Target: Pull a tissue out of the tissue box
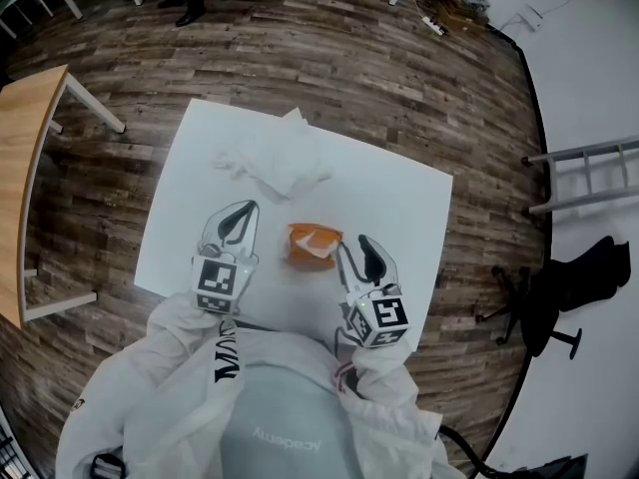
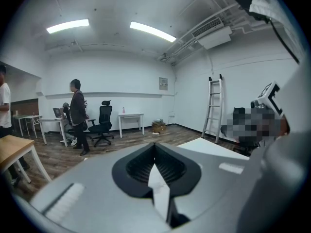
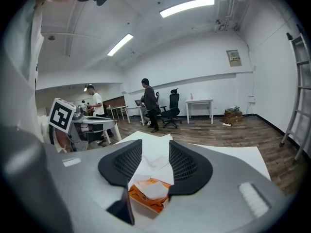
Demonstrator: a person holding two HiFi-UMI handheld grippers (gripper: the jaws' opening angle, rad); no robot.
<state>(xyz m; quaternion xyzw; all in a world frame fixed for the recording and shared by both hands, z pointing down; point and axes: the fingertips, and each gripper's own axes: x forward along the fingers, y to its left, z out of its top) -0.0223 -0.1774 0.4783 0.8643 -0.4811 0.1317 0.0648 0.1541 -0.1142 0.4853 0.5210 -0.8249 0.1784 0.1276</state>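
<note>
Orange tissue box [image 1: 313,244] just beyond right hand-held gripper [image 1: 353,246], jaws apart.

"Academy", upside down, on grey top [image 1: 285,407]

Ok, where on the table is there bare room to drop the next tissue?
Bare: the right side of the table, from the box to the right edge, and a narrow strip between the left gripper and the left edge. Crowded: the far left, under the tissues, and the middle, where the right gripper sits beside the box.
</note>
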